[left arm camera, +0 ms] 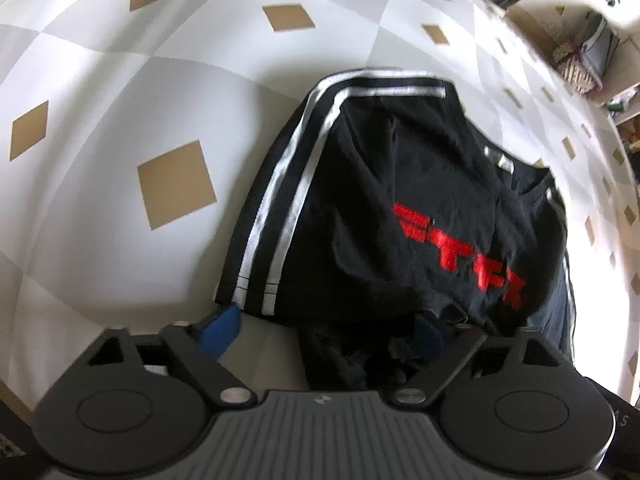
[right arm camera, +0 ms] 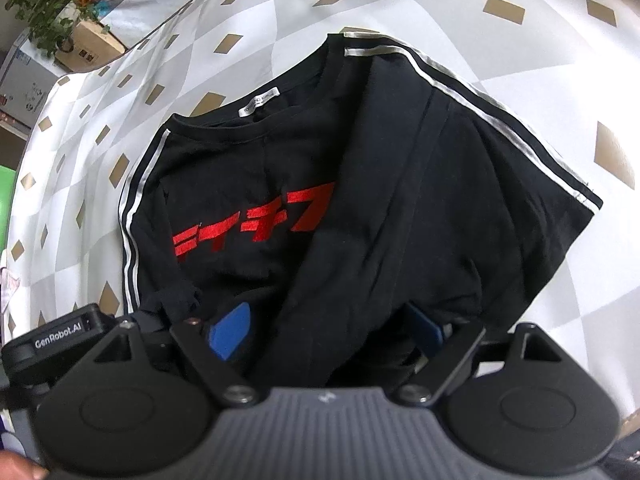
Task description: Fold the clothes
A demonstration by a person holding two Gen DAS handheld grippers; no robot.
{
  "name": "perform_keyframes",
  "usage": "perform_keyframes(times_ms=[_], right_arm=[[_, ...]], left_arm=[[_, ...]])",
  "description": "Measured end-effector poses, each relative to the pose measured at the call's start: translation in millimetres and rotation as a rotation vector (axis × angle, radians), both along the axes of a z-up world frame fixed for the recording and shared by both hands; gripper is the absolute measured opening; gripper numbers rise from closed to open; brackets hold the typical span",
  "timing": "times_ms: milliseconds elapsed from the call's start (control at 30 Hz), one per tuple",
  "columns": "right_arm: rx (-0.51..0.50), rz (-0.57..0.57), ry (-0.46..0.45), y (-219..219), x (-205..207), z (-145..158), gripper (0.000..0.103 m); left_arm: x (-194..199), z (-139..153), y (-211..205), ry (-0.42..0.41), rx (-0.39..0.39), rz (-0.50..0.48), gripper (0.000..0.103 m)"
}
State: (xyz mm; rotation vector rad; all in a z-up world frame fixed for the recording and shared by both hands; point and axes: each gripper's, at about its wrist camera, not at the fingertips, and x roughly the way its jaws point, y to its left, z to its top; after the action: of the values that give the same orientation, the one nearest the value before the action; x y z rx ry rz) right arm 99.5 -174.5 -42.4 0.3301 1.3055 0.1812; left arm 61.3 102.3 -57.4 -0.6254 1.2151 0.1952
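A black T-shirt point(left arm camera: 360, 208) with red lettering and silver-white sleeve stripes lies partly folded on the checked tablecloth point(left arm camera: 120, 80). In the left wrist view its striped sleeve is laid over the body. My left gripper point(left arm camera: 326, 332) hangs over the shirt's near edge. It is open: the left blue pad point(left arm camera: 222, 328) stands clear of the cloth and the right finger is half hidden in black folds. In the right wrist view the T-shirt point(right arm camera: 360, 200) shows its neck label, and a folded flap runs down between the jaws of my right gripper point(right arm camera: 328, 334), which is open over that cloth.
The tablecloth point(right arm camera: 560, 320) is white and grey with tan squares. A potted plant, fruit and a cardboard box point(right arm camera: 96, 40) stand beyond the far left edge. Shelves with clutter point(left arm camera: 588, 52) are at the upper right. The other gripper's body point(right arm camera: 60, 338) is at the right wrist view's lower left.
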Motion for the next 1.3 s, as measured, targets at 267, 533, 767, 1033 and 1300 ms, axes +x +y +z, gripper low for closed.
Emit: perform_keyframes(times_ms=[267,533,767,1033,1300], right_arm=[[-0.016,0.009,0.007,5,0,-3,0.084],[-0.036,0.032,0.007,9,-1,-6,0.085],[-0.046,0.041,0.008,11,0,-7,0.086],[-0.051,0.052,0.007,12,-1,-7,0.086],[-0.079,0.079,-0.001,18,-2,-8,0.088]], left_arm=[[-4,5,16,-0.049,0.024,0.082,0.026],[-4,19,30,-0.063,0.195,0.145,0.012],[-12,23,44,-0.062,0.164,0.214,0.013],[-27,30,38,-0.078,0.085,0.234,0.025],[-28,46,44,-0.141,0.134,0.272,0.047]])
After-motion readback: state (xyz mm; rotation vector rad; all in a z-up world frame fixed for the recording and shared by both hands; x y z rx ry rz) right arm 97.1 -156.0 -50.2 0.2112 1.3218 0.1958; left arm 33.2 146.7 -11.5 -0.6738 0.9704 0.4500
